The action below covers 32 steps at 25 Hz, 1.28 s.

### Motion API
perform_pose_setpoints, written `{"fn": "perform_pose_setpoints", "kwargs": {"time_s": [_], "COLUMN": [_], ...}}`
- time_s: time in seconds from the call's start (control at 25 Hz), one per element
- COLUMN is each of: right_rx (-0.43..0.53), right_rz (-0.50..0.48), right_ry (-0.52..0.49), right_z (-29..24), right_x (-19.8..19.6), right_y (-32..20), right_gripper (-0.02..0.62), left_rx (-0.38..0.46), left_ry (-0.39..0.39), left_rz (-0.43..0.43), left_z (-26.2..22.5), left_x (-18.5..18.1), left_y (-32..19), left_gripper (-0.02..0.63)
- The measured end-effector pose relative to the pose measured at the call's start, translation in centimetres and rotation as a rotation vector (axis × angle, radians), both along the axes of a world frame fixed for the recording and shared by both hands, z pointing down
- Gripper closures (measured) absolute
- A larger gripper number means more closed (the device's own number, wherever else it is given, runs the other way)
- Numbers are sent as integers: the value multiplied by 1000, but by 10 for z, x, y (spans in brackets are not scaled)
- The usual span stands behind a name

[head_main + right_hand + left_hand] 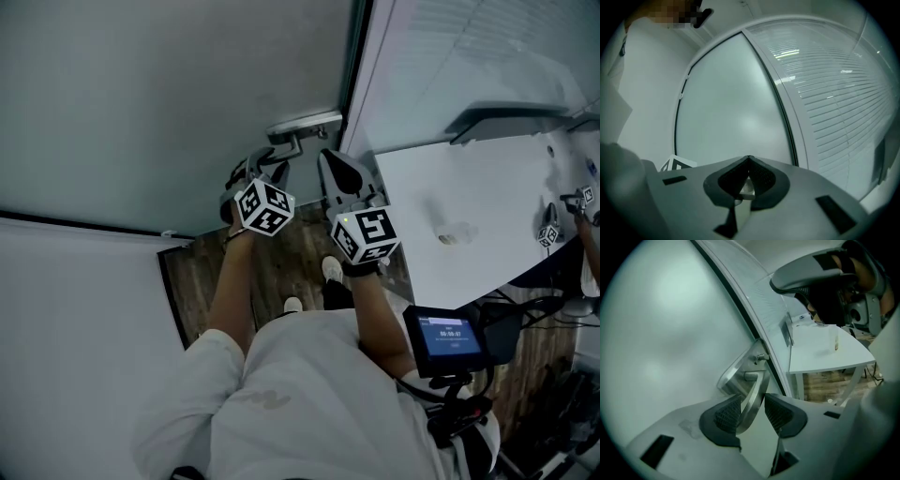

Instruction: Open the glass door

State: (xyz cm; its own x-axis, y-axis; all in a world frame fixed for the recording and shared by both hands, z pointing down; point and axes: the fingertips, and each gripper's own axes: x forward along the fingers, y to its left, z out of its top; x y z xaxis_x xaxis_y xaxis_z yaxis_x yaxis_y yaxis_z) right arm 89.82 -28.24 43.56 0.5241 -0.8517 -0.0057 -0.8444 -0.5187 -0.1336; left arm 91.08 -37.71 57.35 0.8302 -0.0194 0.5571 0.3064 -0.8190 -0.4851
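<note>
Glass door: frosted pane, apparently shut against its dark frame. It fills the upper left of the head view, straight ahead of both claws.
Handle: metal lever on a plate at the door's frame-side edge, with its free end reaching toward the left claw.
Left claw: closed on the lever, one ribbed pad on each side of it.
Right claw: tips together, holding nothing that can be named. It hangs just beside the left one, nearer the frame, and points up the pane.
Step in hand: judged to be pressing the lever down, then swinging the door.
Doing it well: keep both pads square on the lever and turn about its pivot rather than dragging sideways — the smooth metal looks likely to slip from the pads.
Edges: the frame and a slatted panel stand close on the right.
Open room: wood floor lies around the person's feet. A white bench stands to the right, apart from the door — which way the door swings cannot be told.
</note>
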Motion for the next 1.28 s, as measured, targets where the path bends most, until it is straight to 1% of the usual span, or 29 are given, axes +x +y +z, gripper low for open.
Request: {"fn": "perform_pose_setpoints", "kwargs": {"time_s": [0.04, 0.16, 0.2, 0.28, 0.4, 0.52, 0.6, 0.64, 0.68, 0.76, 0.8, 0.84, 0.92, 1.0, 1.16, 1.2, 1.28], "right_rx": [1, 3, 3, 1, -2, -3, -6, -6, -7, -12, -16, -19, -26, -29, -35, -36, -35], "right_rz": [0, 7, 10, 14, 26, 41, 50, 56, 63, 75, 80, 86, 101, 116, 132, 133, 135], "right_ry": [0, 0, -2, -11, -24, -34, -43, -45, -47, -47, -46, -45, -44, -40, -24, -17, 6], "right_z": [-1, -2, -2, -1, 3, 8, 12, 13, 15, 17, 19, 21, 24, 24, 17, 16, 11], "right_x": [-1, 1, 2, 4, 6, 11, 12, 13, 14, 16, 17, 18, 22, 27, 37, 40, 38], "right_y": [1, 4, 5, 7, 11, 15, 20, 23, 26, 32, 34, 36, 41, 46, 51, 53, 58], "right_gripper": [594, 594, 594, 594, 594, 594, 594, 594, 594, 594, 594, 594, 594, 594, 594, 594, 594], "left_rx": [1, -22, -28, -49, -86, -109, -117, -142, -194, -332, -374, -394, -401, -388, -367, -355, -298], "left_ry": [0, 40, 42, 12, -43, -71, -83, -87, -88, -75, -59, -45, -31, -33, -68, -75, -76], "left_rz": [-5, -1, 6, 11, -15, -49, -54, -52, -52, -50, -45, -39, -27, -14, -17, -22, -23], "left_z": [0, -2, -2, -2, -1, -2, 0, 3, 6, 13, 14, 16, 21, 27, 44, 48, 52], "left_x": [0, -1, -1, -1, 1, 8, 10, 11, 13, 17, 18, 19, 23, 30, 43, 47, 49], "left_y": [1, 3, 4, 5, 4, 3, 3, 4, 5, 6, 5, 5, 3, 4, 7, 9, 11], "left_gripper": [445, 445, 445, 446, 448, 446, 446, 446, 446, 446, 446, 446, 446, 448, 446, 446, 446]}}
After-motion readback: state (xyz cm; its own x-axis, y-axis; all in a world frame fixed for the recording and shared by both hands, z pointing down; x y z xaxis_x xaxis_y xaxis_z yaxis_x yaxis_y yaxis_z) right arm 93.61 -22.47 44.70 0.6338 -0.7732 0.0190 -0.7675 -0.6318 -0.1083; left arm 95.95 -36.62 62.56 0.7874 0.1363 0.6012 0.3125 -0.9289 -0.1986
